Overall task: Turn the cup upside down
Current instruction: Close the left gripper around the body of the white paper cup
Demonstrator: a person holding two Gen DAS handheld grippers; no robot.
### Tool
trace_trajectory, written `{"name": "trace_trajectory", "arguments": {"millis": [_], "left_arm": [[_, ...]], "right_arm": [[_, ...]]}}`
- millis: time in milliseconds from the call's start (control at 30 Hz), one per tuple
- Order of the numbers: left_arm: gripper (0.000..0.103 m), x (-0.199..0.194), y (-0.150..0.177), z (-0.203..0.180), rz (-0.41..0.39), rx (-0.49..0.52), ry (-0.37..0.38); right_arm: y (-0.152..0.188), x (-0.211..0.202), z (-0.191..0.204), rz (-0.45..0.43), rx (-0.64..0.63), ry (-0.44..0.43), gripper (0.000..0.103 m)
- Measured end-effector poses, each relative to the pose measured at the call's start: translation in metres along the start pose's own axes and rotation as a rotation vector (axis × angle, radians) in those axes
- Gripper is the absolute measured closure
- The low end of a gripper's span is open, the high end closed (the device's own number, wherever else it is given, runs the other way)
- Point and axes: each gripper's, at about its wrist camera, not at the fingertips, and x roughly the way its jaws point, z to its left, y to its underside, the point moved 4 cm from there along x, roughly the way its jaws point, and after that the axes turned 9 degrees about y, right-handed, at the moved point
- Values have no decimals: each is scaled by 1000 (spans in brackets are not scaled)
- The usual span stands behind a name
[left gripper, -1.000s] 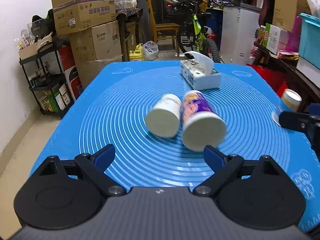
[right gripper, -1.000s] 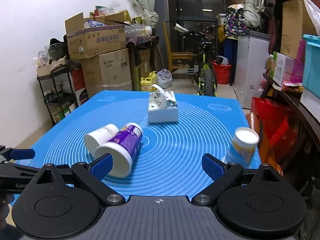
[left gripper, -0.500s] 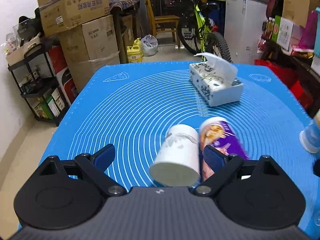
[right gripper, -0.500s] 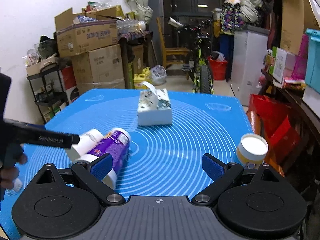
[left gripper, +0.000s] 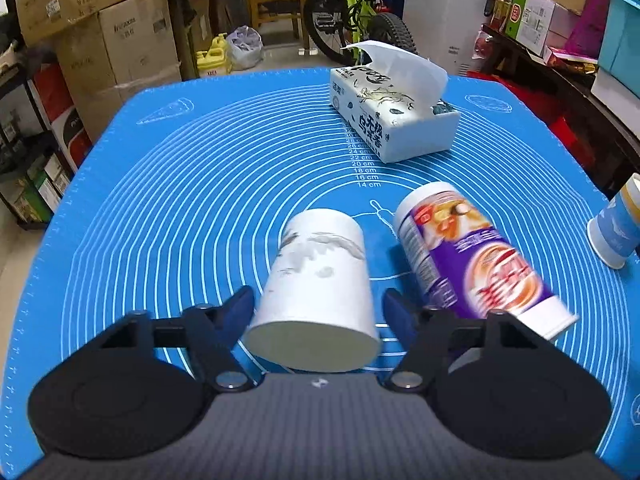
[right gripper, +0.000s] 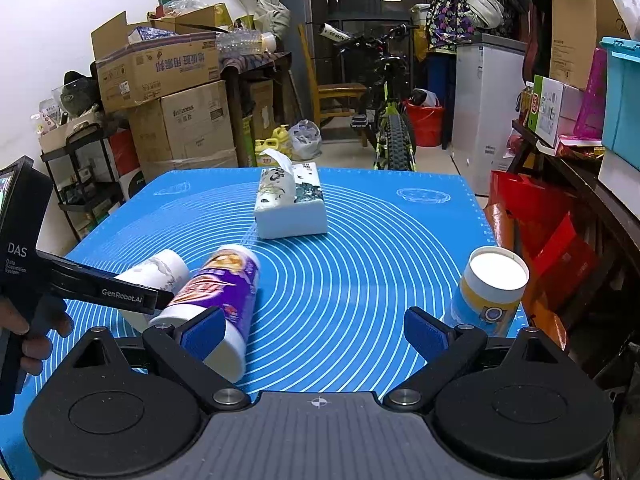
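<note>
A white paper cup (left gripper: 316, 280) lies on its side on the blue mat (left gripper: 180, 200), mouth toward me. My left gripper (left gripper: 318, 312) is open with its blue fingertips on either side of the cup near the rim, with small gaps. A purple printed cup (left gripper: 476, 260) lies on its side just right of it. In the right wrist view the white cup (right gripper: 154, 276) and purple cup (right gripper: 220, 292) lie at the left, partly behind the left gripper's body. My right gripper (right gripper: 314, 336) is open and empty above the mat's near edge.
A white tissue box (left gripper: 392, 120) stands at the mat's far side. A blue and yellow cup (right gripper: 490, 292) stands upside down near the mat's right edge. Cardboard boxes, shelves, a bicycle and a cluttered bench surround the table.
My left gripper moved forward and down to the white cup, which now lies between its fingers, and the jaws have narrowed. My right gripper drifted slightly, still open.
</note>
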Motion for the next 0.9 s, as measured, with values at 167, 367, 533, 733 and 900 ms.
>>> {"name": "trace_trajectory", "arguments": {"millis": [167, 367, 533, 733, 900], "left_arm": [[44, -6, 1, -3, -9, 17, 11], [46, -17, 3, -9, -33, 34, -21], [46, -34, 4, -13, -68, 23, -18], [46, -43, 13, -16, -68, 22, -26], [45, -56, 21, -19, -78, 15, -37]], "right_arm": [[1, -1, 1, -3, -6, 2, 7], [4, -5, 3, 3, -9, 2, 7], [7, -12, 3, 7, -13, 3, 7], [12, -24, 3, 14, -21, 3, 7], [19, -38, 3, 14, -48, 5, 7]]}}
